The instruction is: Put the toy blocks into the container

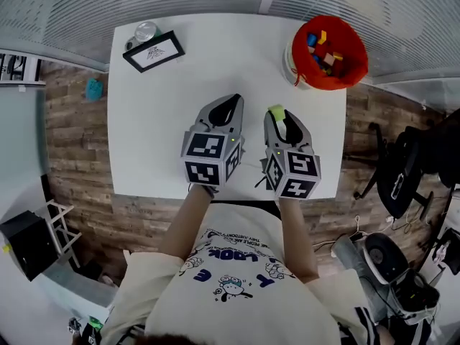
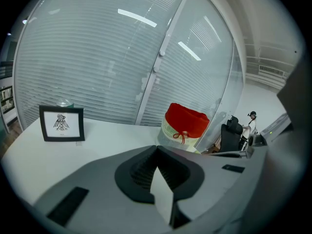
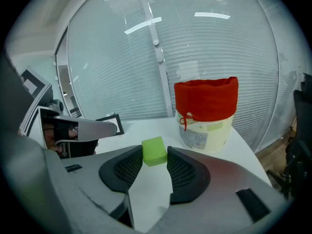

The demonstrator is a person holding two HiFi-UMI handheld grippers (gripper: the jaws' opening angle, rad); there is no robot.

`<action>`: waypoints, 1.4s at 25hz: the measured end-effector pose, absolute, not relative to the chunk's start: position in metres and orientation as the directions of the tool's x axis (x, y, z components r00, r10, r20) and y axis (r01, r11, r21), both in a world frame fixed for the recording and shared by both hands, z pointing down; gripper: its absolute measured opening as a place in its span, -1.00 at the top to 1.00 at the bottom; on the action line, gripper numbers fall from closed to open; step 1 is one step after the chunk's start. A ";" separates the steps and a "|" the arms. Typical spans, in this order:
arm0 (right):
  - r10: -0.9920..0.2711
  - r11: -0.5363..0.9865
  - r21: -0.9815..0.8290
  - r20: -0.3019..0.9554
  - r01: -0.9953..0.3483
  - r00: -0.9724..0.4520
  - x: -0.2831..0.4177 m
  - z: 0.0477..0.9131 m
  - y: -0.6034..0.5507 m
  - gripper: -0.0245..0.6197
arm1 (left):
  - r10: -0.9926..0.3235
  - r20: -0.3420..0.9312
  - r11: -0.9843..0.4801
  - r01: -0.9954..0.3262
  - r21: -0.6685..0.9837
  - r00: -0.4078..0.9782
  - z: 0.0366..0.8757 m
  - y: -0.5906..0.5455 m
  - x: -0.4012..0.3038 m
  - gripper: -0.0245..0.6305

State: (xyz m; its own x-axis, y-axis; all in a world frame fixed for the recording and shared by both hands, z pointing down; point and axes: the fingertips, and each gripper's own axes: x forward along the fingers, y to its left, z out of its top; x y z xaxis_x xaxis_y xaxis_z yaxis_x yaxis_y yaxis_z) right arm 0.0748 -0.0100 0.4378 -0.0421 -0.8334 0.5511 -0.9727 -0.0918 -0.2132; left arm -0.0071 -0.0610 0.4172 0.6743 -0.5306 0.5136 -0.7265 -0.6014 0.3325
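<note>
**One green block gripped, bucket well ahead**

Broadest is the white table [image 1: 158, 121], smooth and matte, spreading beneath and ahead of both tools. Next comes the container [image 3: 204, 130], ahead of the right gripper and a little to its right, well apart from it. It is a pale round plastic bucket lined with soft red cloth that folds over the rim and is tied with a red cord. Several coloured blocks [image 1: 325, 50] lie inside.

The left gripper [image 2: 156, 151], grey moulded plastic with black ribbed pads, has its jaws fully together on nothing. The right gripper [image 1: 279, 118] has its jaws part way apart, clamped on a small lime-green block [image 3: 154, 151], a plain smooth-faced cube pinched right at the tips.

That tip grip is the likely trouble. With so little pad on slick faces, the cube could twist or slip out on the way over. A release short of the floppy cloth rim could bounce it onto the table.
</note>
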 end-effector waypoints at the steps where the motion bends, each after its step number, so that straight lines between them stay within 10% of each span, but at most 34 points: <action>1: -0.838 -0.099 -0.212 0.544 -0.972 -0.034 0.079 0.434 -0.010 0.45 | -0.530 0.509 -0.608 -0.722 0.329 0.678 0.415 -0.060 -0.004 0.83; 35: -0.921 -0.189 -0.174 0.372 -0.966 0.113 0.183 0.345 -0.032 0.45 | -0.541 0.407 -0.697 -0.663 0.272 0.736 0.359 -0.075 0.057 0.83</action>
